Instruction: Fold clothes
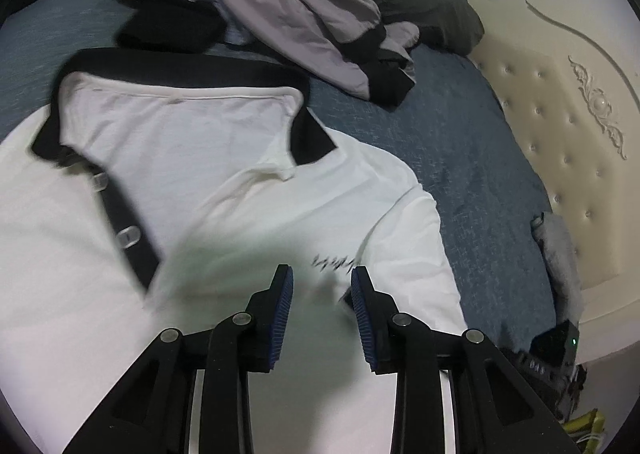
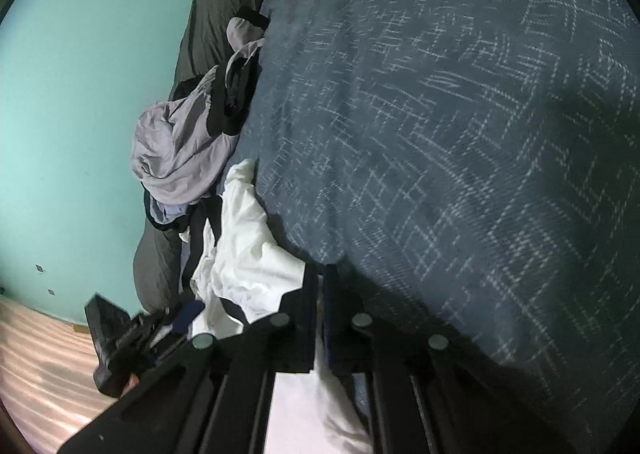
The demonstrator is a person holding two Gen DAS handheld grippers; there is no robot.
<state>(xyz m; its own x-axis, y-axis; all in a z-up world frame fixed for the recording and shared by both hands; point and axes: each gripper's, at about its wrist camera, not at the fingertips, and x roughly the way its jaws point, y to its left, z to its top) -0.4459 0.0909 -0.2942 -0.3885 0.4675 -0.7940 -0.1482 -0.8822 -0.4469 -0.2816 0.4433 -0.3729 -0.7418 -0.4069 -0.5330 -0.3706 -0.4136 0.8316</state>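
White polo shirt (image 1: 224,181), spread flat on the bed (image 1: 472,157), is hovered over by the parted, empty left claw (image 1: 322,286) while its edge is pinched in the closed right claw (image 2: 321,294); folding barely begun, fresh grip likely needed.

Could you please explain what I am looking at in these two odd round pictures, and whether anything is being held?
No robot here: a person holds a two-finger gripper in each hand, each carrying a fisheye camera looking along its fingers. The left wrist view shows the left gripper open above a white polo shirt with black collar and placket, spread on a blue bedspread; nothing is between its fingers. Behind lies a pile of unfolded clothes, and a cream tufted headboard to the right. The right wrist view shows the right gripper shut on an edge of the same shirt.
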